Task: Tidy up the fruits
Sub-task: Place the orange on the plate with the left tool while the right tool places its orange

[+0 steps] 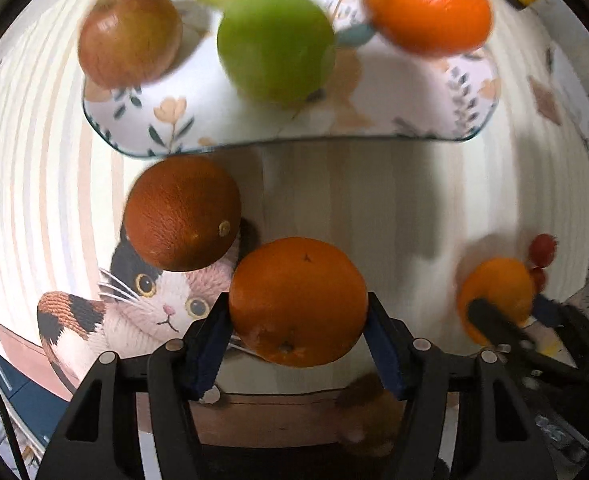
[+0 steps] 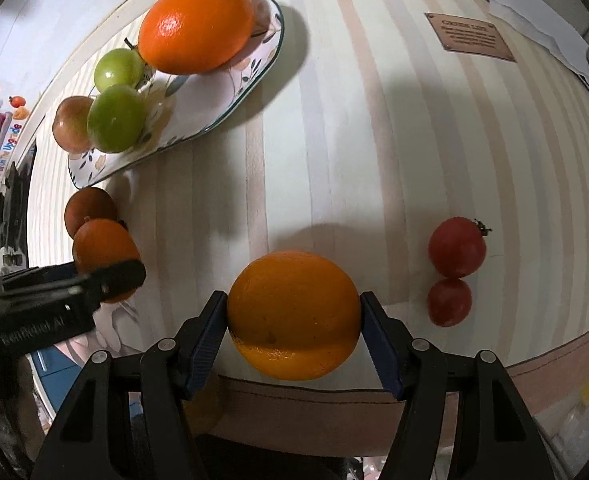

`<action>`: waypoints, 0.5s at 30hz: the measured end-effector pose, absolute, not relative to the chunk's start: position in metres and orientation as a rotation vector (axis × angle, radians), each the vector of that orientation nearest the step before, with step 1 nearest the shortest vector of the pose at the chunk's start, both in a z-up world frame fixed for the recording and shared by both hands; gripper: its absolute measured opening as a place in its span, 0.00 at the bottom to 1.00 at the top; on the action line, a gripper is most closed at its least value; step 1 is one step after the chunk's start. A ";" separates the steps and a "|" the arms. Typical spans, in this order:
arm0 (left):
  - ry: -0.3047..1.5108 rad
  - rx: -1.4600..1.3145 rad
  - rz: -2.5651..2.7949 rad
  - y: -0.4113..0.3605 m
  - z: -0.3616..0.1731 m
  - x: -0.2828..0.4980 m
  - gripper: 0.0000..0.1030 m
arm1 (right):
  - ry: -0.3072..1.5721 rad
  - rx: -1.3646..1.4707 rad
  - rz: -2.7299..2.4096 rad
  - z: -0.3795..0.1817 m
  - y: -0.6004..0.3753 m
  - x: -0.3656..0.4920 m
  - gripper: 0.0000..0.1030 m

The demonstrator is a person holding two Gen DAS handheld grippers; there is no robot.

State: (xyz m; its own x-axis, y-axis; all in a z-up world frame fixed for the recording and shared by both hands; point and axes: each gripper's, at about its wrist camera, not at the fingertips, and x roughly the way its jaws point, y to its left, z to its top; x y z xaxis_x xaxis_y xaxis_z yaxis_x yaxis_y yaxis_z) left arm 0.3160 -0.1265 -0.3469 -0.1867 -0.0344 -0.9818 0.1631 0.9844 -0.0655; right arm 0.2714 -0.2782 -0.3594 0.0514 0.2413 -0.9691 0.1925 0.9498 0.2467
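My left gripper [image 1: 298, 312] is shut on an orange [image 1: 298, 300] just above the striped mat. My right gripper [image 2: 293, 312] is shut on another orange [image 2: 294, 314]; that pair also shows in the left wrist view [image 1: 494, 300]. Ahead stands a floral plate [image 1: 254, 120] holding an orange [image 1: 426, 4], two green apples [image 1: 274, 44] and a red-brown apple [image 1: 130, 34]. A dark orange [image 1: 182, 212] lies on the mat left of my left gripper. Two red fruits [image 2: 456, 246] lie to the right of my right gripper.
The cat picture on the mat [image 1: 150, 300] lies under the left gripper. A brown label [image 2: 470, 38] and a white paper [image 2: 542, 28] lie at the far right. The mat's brown edge [image 2: 554, 360] runs close below both grippers.
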 end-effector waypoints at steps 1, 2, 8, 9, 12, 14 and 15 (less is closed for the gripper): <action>1.745 0.081 -0.175 -0.126 -0.347 0.317 0.60 | 1.525 0.353 0.037 -0.359 -0.278 0.272 0.67; 1.733 0.078 -0.171 -0.126 -0.346 0.318 0.60 | 1.526 0.356 0.037 -0.359 -0.278 0.272 0.67; 1.699 0.107 -0.174 -0.135 -0.339 0.335 0.60 | 1.531 0.365 0.041 -0.360 -0.284 0.275 0.67; 1.693 0.103 -0.176 -0.135 -0.338 0.334 0.59 | 1.532 0.366 0.041 -0.360 -0.284 0.275 0.67; 1.676 0.105 -0.182 -0.135 -0.335 0.330 0.59 | 1.523 0.370 0.039 -0.358 -0.287 0.274 0.67; 1.660 0.105 -0.183 -0.134 -0.330 0.327 0.59 | 1.521 0.358 0.039 -0.356 -0.289 0.272 0.66; 1.651 0.103 -0.190 -0.126 -0.324 0.315 0.59 | 1.514 0.352 0.037 -0.355 -0.289 0.271 0.66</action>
